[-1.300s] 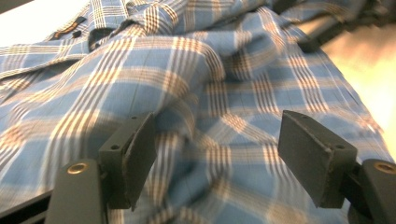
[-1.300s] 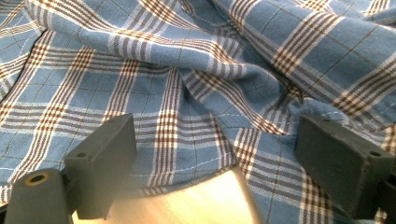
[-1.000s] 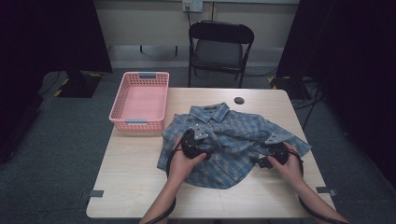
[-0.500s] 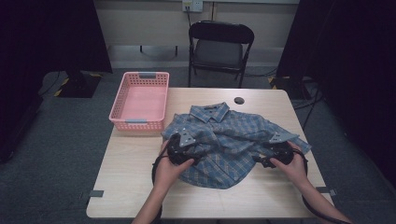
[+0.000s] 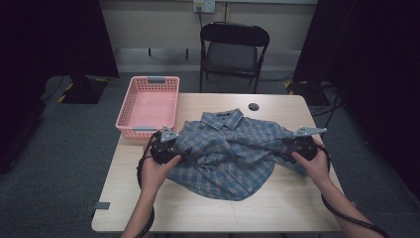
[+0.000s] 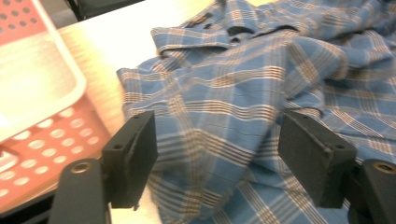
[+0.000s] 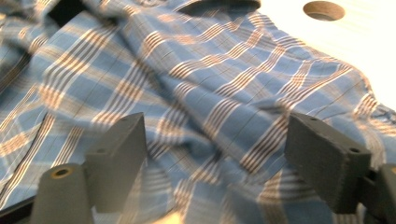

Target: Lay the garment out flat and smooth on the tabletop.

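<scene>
- Blue-and-tan plaid cotton shirt (image 5: 230, 148) lies rumpled across the middle of the pale wooden surface (image 5: 198, 208), collar toward the far edge and hem toward the person, so its long spread runs from side to side between the two hands.
- Its left side ends just beside the pink perforated plastic basket (image 5: 148, 106), which sits at the far left corner of the surface; its right side reaches almost to the right edge.
- Left gripper (image 5: 166, 148) hangs over the shirt's left edge. In the left gripper view its black jaws stand apart with a fold of the cloth (image 6: 219, 130) rising between them, and neither pad presses on it, so it is released.
- Right gripper (image 5: 299, 146) hangs over the shirt's right sleeve area. In the right gripper view the plaid cloth (image 7: 210, 112) lies just ahead of and below the gripper (image 7: 215, 154). Its jaws have just been closing, but they are spread wide and clamp nothing.
- Each hand is nearest its own side of the garment: the left hand (image 5: 156, 171) to the basket-side edge, the right hand (image 5: 312, 166) to the opposite sleeve.
- The coming move likely turns on this: cloth lies directly ahead of and under both grippers, so each need only dip and pinch the fold beneath it.
- A small round hole (image 5: 253, 106) in the surface sits beyond the collar, well clear of both hands.
</scene>
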Demonstrator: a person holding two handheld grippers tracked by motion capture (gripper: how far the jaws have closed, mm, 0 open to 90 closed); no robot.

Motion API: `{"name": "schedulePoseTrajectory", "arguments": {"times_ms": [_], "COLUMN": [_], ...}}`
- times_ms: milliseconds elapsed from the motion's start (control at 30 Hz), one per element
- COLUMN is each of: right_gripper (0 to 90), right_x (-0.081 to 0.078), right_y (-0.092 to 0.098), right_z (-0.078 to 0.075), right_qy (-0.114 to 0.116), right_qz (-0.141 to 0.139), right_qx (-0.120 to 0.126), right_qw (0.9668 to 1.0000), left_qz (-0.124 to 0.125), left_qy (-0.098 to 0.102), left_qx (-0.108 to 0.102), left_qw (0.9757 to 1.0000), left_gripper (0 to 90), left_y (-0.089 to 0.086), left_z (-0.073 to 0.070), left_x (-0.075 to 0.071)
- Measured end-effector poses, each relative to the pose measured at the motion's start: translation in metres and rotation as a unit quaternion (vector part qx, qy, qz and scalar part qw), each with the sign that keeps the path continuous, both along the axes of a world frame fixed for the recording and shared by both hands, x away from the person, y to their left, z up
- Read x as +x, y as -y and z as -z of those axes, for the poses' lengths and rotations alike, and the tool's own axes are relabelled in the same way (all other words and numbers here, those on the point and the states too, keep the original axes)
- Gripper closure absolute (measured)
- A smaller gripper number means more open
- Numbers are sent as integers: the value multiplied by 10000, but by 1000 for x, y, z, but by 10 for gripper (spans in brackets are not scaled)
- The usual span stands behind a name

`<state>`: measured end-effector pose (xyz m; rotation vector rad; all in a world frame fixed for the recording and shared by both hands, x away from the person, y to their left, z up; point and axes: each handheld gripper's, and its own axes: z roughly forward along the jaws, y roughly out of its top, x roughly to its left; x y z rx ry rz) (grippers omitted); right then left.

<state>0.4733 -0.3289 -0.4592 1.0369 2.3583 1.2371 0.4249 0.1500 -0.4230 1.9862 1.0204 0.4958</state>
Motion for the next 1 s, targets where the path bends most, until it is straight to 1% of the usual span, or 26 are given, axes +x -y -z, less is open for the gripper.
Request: {"name": "schedulePoseTrajectory", "arguments": {"times_ms": [33, 67, 133, 167, 200, 233, 267, 300, 333, 367, 400, 467, 500, 533, 567, 600, 633, 700, 733, 767, 800, 833, 867, 933, 1000], "right_gripper": [220, 227, 238, 245, 252, 250, 251, 256, 257, 255, 260, 286, 294, 331, 353, 396, 462, 554, 633, 675, 707, 755, 777, 808, 814], "right_x": [5, 10, 22, 28, 33, 37, 38, 39, 40, 42, 43, 47, 49, 51, 51, 50, 49, 47, 45, 43, 41, 39, 38, 35, 33], "right_y": [1, 2, 4, 4, 5, 4, 4, 3, 2, 2, 3, 3, 4, 6, 7, 9, 10, 11, 11, 11, 11, 11, 11, 13, 14], "right_z": [0, 0, -1, -1, -2, -4, -5, -7, -7, -7, -6, 3, 9, 17, 21, 25, 27, 28, 28, 27, 26, 24, 23, 19, 15], "right_qy": [-35, -60, -126, -162, -211, -213, -164, -91, -42, -45, -18, -90, -119, -197, -276, -310, -286, -272, -253, -253, -248, -172, -125, -16, 56], "right_qz": [50, 91, 185, 221, 245, 288, 301, 351, 358, 396, 471, 598, 680, 711, 715, 738, 755, 670, 655, 595, 549, 511, 503, 457, 475], "right_qx": [45, 83, 162, 238, 339, 350, 345, 353, 359, 349, 302, 34, -122, -112, -94, -57, -36, -118, -144, -193, -242, -320, -335, -333, -317], "right_qw": [10000, 9999, 9996, 9993, 9989, 9987, 9988, 9987, 9987, 9986, 9984, 9982, 9975, 9972, 9970, 9968, 9967, 9973, 9974, 9977, 9979, 9980, 9981, 9984, 9984], "left_qz": [-80, -144, -251, -297, -237, -233, -230, -213, -223, -246, -214, -123, -18, -4, 73, 98, 125, 199, 250, 262, 289, 320, 355, 357, 299], "left_qy": [-53, -108, -302, -402, -560, -621, -688, -765, -797, -809, -846, -855, -921, -947, -973, -996, -1004, -1020, -1040, -1051, -1031, -994, -940, -736, -487], "left_qx": [-73, -78, -161, -237, -228, -242, -249, -192, -184, -273, -274, -172, -105, -44, 71, 117, 165, 250, 296, 316, 397, 467, 572, 758, 825], "left_qw": [9999, 9998, 9991, 9985, 9979, 9975, 9971, 9967, 9964, 9960, 9958, 9961, 9957, 9955, 9952, 9949, 9947, 9943, 9938, 9936, 9935, 9934, 9933, 9938, 9950], "left_gripper": [305, 317, 340, 345, 352, 354, 354, 354, 357, 366, 382, 440, 484, 539, 570, 637, 676, 743, 766, 786, 799, 811, 816, 825, 832], "left_y": [-2, -5, -9, -9, -8, -6, -5, -3, -2, -1, 1, 4, 6, 8, 10, 12, 14, 17, 18, 19, 20, 21, 23, 26, 27], "left_z": [1, 1, 5, 8, 12, 14, 17, 20, 21, 23, 24, 27, 30, 31, 33, 33, 34, 33, 33, 32, 29, 27, 24, 16, 7], "left_x": [4, 8, 18, 24, 29, 32, 35, 38, 41, 42, 44, 46, 46, 46, 45, 45, 45, 45, 46, 46, 46, 47, 47, 48, 50]}}
